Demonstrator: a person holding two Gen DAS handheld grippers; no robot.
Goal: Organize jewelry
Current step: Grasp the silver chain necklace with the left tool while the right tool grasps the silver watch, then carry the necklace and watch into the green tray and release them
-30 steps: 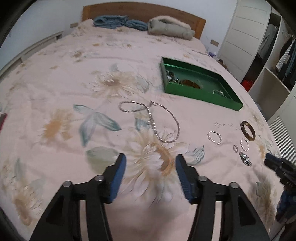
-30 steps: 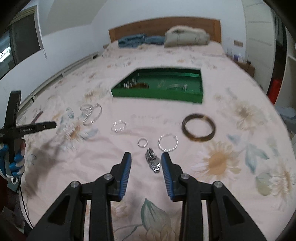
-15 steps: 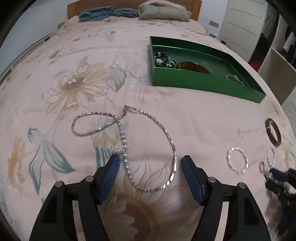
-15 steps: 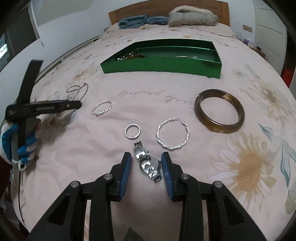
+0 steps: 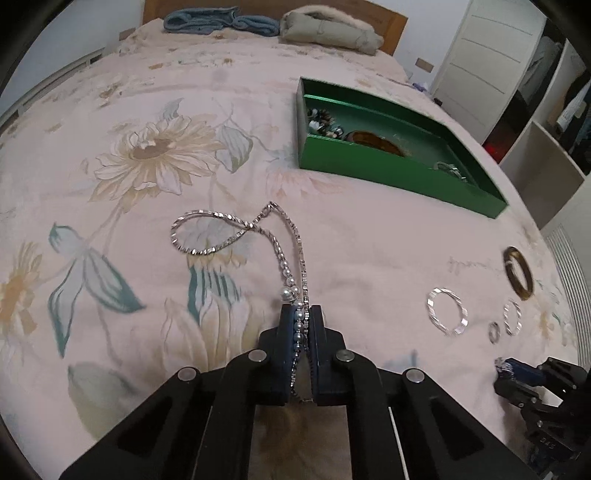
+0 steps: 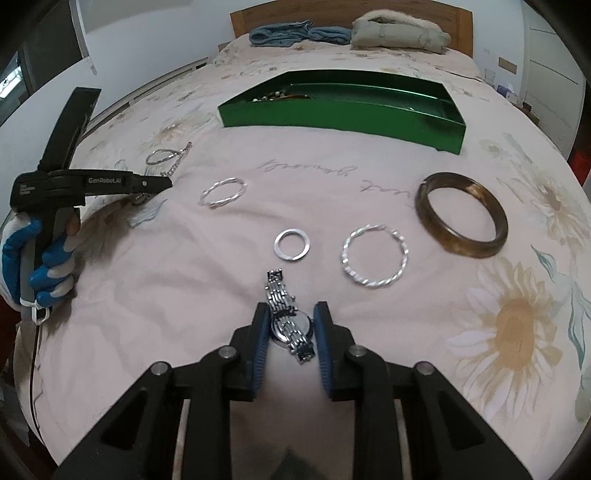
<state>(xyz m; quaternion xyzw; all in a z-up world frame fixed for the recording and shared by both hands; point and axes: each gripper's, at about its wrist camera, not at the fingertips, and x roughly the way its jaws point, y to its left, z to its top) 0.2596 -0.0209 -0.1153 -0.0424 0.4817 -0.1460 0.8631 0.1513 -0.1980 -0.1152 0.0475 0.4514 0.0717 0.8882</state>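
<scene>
On the flowered bedspread, my left gripper (image 5: pixel 300 311) is shut on a silver and pearl necklace (image 5: pixel 236 236), pinching both strands between its blue pads; the loop trails ahead on the cloth. My right gripper (image 6: pixel 291 306) straddles a silver watch (image 6: pixel 291 326) and its jaws are closing, the pads meeting the sides of the case. A green tray (image 5: pixel 391 171) with beads and a bangle inside lies further back. Loose near the watch are a small ring (image 6: pixel 292 245), two twisted silver hoops (image 6: pixel 375 254) (image 6: pixel 222 191) and a brown bangle (image 6: pixel 461 218).
A gloved hand (image 6: pixel 33 258) holds the left gripper (image 6: pixel 162 182) at the left of the right wrist view. Folded blue and beige clothes (image 5: pixel 328 33) lie by the wooden headboard. White wardrobe doors (image 5: pixel 480 74) and open shelves stand past the bed's right edge.
The left gripper moved forward and down over the necklace and shut on its strands. The right gripper sank onto the watch and its jaws narrowed around the case.
</scene>
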